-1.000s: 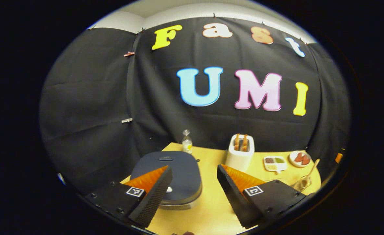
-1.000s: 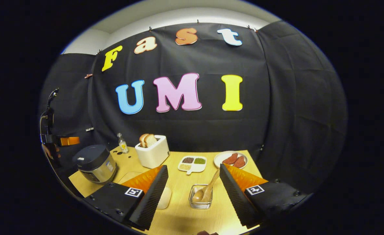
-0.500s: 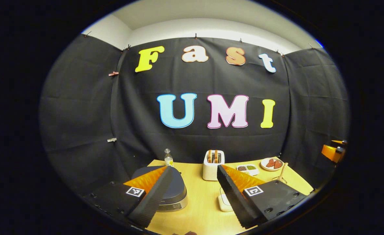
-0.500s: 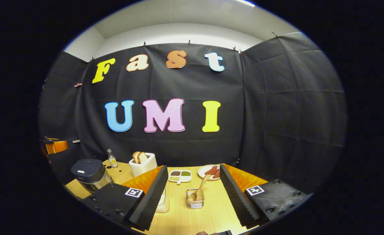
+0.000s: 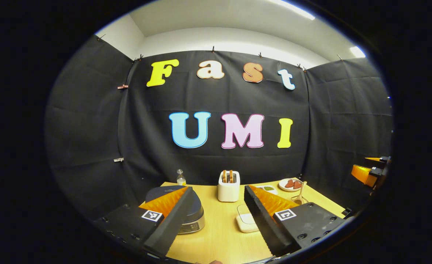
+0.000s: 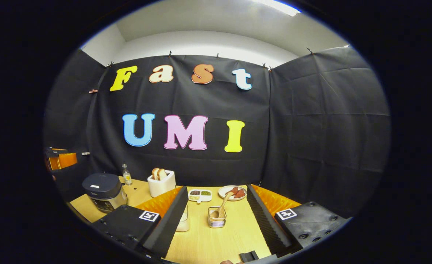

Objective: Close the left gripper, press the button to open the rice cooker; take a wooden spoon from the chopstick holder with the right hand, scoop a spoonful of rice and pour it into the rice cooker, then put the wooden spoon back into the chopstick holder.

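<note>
Both grippers, left (image 5: 216,216) and right (image 6: 216,220), hover with jaws wide, while right of the rice cooker (image 6: 104,191) the light, stiff wooden spoon (image 6: 221,207) leans in its chopstick holder (image 6: 217,222), best pinched by the handle.

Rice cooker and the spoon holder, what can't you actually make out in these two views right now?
- Rice cooker: in the left gripper view its lid front is hidden behind the left tool's finger; in the right gripper view the button is too small to tell.
- Wooden spoon in the chopstick holder: the bowl's contents are too small.
- White container: mostly hidden by the right tool's finger.
</note>
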### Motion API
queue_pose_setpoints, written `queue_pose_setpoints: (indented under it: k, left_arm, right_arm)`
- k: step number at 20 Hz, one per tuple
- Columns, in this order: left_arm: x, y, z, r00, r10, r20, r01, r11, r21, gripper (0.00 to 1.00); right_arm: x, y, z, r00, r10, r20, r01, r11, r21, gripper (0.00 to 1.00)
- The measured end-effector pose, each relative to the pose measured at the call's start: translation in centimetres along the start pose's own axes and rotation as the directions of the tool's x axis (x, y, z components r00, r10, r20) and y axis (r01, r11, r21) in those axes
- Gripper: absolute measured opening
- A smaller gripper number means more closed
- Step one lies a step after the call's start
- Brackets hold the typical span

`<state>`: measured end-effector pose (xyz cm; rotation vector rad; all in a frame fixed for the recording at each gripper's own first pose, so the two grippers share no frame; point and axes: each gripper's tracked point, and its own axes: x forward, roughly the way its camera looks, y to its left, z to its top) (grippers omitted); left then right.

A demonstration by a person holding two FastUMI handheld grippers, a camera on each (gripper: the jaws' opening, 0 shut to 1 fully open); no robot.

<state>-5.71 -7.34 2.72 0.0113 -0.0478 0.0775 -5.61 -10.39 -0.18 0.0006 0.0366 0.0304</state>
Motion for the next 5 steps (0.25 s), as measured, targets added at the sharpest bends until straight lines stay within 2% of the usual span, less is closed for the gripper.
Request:
queue_pose_setpoints:
  k: [5]
  left_arm:
    - [-0.20,0.27,-0.48,1.000,-0.002,-0.005,0.002,1.000,0.001,0.96]
  right_arm:
    - [-0.44,0.63,-0.60,1.000,0.003,-0.016,-0.003,1.000,-0.002,0.99]
